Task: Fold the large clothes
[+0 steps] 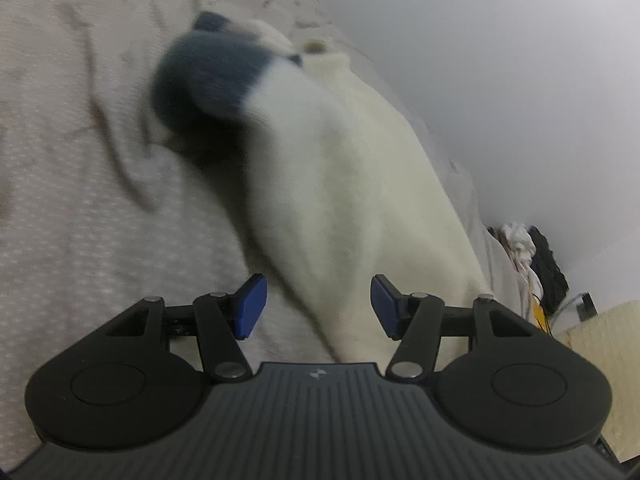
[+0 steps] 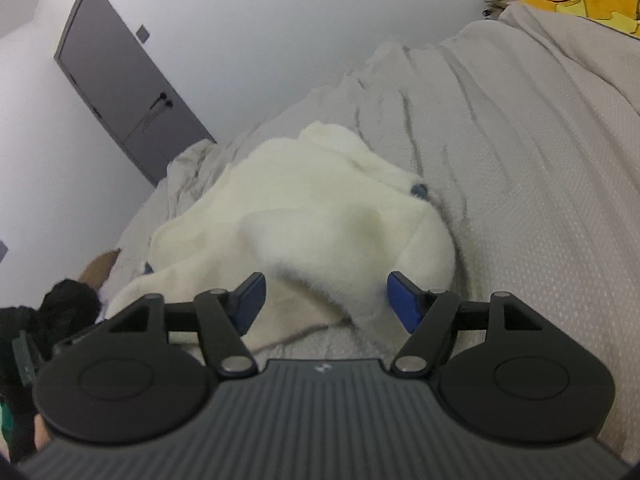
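Left tongs (image 1: 319, 306) spread wide, blue pads (image 1: 252, 306) apart, gripping nothing. They sit low over the near end of a cream fleece garment (image 1: 340, 200), which lies between the pads without touching either. Small logo mark on the tong housing, no readable letters.

Right tongs (image 2: 325, 303) also spread wide, nothing held. Blue pads (image 2: 404, 306) flank the near bulge of the same garment (image 2: 312, 216); whether the right pad touches the fleece cannot be told.

The garment lies bunched on the bed (image 1: 80, 200), cream pile with a dark blue-grey patch (image 1: 208, 76) at its far end in the left view, blurred. A small blue spot (image 2: 419, 190) shows at its edge in the right view. Bedcover (image 2: 520, 160) is beige, textured, wrinkled.

Beyond: white wall, grey door (image 2: 124, 80) with handle in the right view. A pile of clothes with something yellow (image 2: 580, 0) lies at the far corner of the bed. A dark fuzzy thing (image 2: 68, 300) sits at the left edge of the right view. No writing readable anywhere.
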Demonstrator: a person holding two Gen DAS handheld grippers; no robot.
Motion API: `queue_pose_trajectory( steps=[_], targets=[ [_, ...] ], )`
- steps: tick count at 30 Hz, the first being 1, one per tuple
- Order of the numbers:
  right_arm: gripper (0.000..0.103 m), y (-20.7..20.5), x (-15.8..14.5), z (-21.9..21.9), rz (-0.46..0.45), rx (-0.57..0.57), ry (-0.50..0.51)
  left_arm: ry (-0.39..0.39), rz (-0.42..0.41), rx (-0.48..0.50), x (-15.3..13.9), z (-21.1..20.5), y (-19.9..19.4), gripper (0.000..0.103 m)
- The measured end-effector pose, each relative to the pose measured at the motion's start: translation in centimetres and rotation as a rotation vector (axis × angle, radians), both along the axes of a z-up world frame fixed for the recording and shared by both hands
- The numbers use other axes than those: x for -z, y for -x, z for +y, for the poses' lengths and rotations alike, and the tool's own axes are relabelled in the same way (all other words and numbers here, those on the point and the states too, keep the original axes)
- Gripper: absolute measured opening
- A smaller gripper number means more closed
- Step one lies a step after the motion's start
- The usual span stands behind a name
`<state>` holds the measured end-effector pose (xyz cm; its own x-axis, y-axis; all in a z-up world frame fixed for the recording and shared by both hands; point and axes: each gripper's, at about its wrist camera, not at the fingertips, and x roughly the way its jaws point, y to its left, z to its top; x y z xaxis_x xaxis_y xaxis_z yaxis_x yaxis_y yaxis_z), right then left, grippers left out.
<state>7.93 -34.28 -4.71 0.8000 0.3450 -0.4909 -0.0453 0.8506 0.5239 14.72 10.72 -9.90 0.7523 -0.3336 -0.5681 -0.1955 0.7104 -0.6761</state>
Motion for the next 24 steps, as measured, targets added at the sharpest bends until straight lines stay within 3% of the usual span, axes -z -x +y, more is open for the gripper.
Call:
queue_pose_trajectory(
  steps=[6, 10, 12, 17, 24],
  targets=[
    [0.07, 0.5, -1.5, 0.1, -0.124, -0.008, -0.014, 0.052, -0.004, 0.074, 0.9, -1.6, -1.1, 0.063],
    [0.069, -0.6, -0.6, 0.4, -0.092, -0.091, -0.11, 0.216, 0.073, 0.099, 3.8, -2.2, -2.2, 0.063],
    [0.069, -1.3, 0.3, 0.9, -0.05, -0.107, -0.13, 0.199, 0.102, 0.095, 4.7, -2.6, -2.6, 0.063],
    [0.069, -2.5, 1.8, 2.5, 0.029, -0.129, -0.109, 0.186, 0.082, 0.1, 5.4, -3.8, -3.9, 0.063],
    [0.07, -1.5, 1.5, 4.5, 0.0, -0.178, -0.051, 0.157, 0.032, 0.085, 5.8, -4.4, -5.6, 0.062]
  ],
)
